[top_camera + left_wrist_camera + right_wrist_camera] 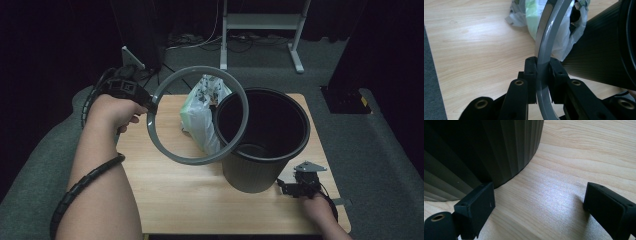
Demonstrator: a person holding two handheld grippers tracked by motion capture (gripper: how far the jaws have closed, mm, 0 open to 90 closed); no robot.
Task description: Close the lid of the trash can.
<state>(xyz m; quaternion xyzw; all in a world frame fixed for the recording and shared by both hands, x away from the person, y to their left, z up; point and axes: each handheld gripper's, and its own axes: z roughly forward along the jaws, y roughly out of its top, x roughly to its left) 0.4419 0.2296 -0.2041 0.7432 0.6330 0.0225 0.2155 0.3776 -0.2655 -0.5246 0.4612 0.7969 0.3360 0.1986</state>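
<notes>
We've got the wooden bench (200, 200) across the middle of the high view, and the black ribbed bin (262, 140) stands on it right of centre. A plastic bag (200, 117) sits just left of the bin, touching it. The grey ring (165, 145) hangs tilted in the air at centre left, overlapping the bin's rim. Our left hand-held gripper (543, 72) is pinching that ring. The right hand-held gripper (537, 202) sits spread wide at lower right by the bin's base.
</notes>
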